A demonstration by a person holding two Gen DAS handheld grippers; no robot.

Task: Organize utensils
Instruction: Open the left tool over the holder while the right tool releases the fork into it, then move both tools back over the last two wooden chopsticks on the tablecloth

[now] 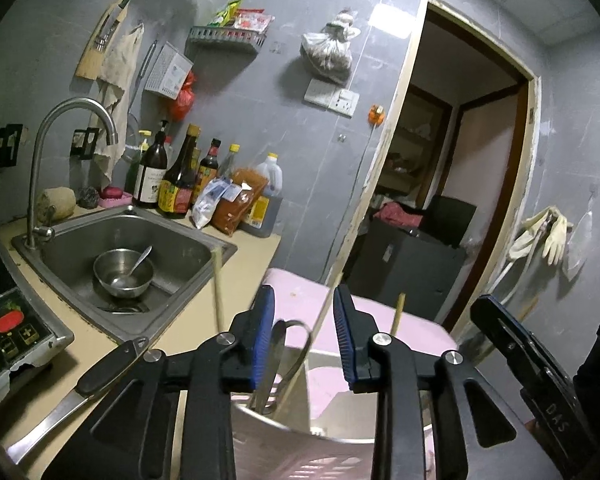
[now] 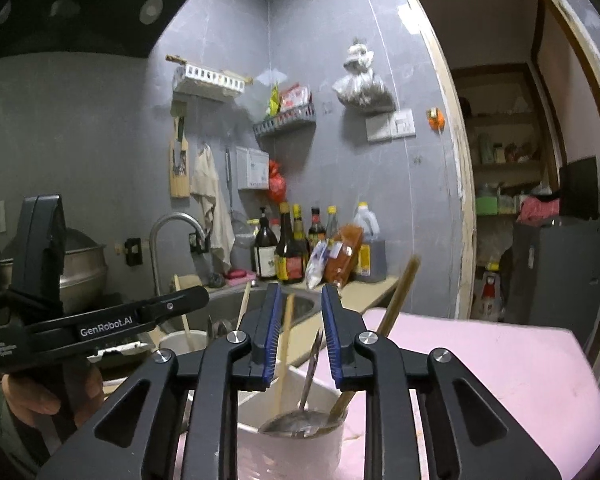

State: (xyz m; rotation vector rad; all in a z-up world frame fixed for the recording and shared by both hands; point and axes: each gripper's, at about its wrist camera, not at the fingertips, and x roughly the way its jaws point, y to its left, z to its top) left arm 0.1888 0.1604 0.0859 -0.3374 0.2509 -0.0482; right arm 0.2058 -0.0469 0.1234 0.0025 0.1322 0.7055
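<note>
My left gripper [image 1: 303,300] is open and empty above a white slotted utensil holder [image 1: 300,452] that holds metal tongs [image 1: 288,344] and wooden chopsticks [image 1: 398,314]. My right gripper [image 2: 299,298] is open and empty above a white cup [image 2: 300,452] holding a metal ladle [image 2: 300,420], a chopstick [image 2: 285,344] and a wooden utensil [image 2: 396,300]. A knife [image 1: 88,376] lies on the counter at the left. A steel bowl [image 1: 123,272] with a spoon [image 1: 142,258] sits in the sink [image 1: 188,240].
Both holders stand on a pink stool [image 2: 500,360]. Sauce bottles [image 1: 176,184] line the counter behind the sink. A tap [image 1: 60,152] stands at the left. An induction cooker [image 1: 12,328] is at the lower left. An open doorway [image 1: 460,160] is at the right.
</note>
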